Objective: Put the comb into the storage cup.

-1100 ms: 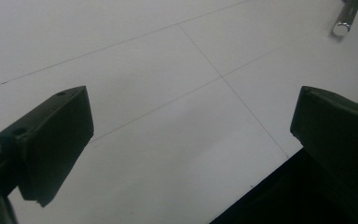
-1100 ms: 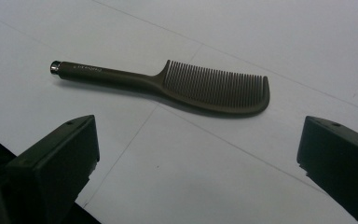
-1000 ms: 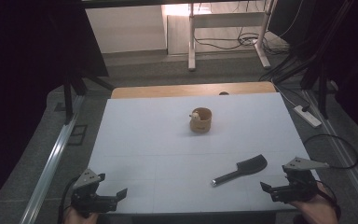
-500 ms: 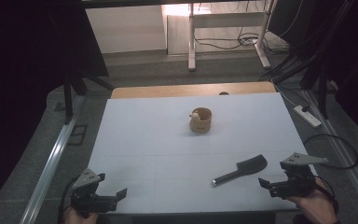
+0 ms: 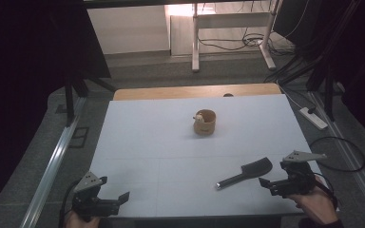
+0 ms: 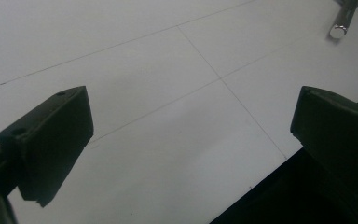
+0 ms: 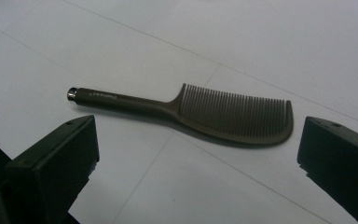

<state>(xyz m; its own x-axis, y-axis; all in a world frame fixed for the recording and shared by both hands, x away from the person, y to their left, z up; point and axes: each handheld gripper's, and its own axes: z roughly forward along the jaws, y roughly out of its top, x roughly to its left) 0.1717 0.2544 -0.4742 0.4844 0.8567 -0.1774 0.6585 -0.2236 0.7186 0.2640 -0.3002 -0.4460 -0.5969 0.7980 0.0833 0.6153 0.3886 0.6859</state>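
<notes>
**Closing in on the comb**

The comb (image 7: pixel 186 112) lies flat on the white counter (image 5: pixel 161 142), near my right-hand edge, its handle pointing toward the middle of the near side and its toothed head toward my right claw (image 5: pixel 278 183). In the right gripper view it sits squarely ahead of me, framed between my two jaws, teeth facing away, silver cap at the handle's end. My right claw is spread wide and holds nothing; it hangs just short of the comb's head, not touching it.

I judge this to be the approach before a grasp. The next move, as I see it, calls for bringing the right claw forward and down so the jaws straddle the comb, most likely at the handle or where handle meets head. The comb is thin and lies flush, so I would have to come in low to get under its edge rather than skate over it.

My left claw (image 5: pixel 109 204) waits at the near left corner, also spread apart and empty, well apart from the comb.

Farther off, near the counter's middle, stands a small wooden cup (image 5: pixel 204 122) with something pale at its rim. Nothing lies between my right claw and the comb.
</notes>
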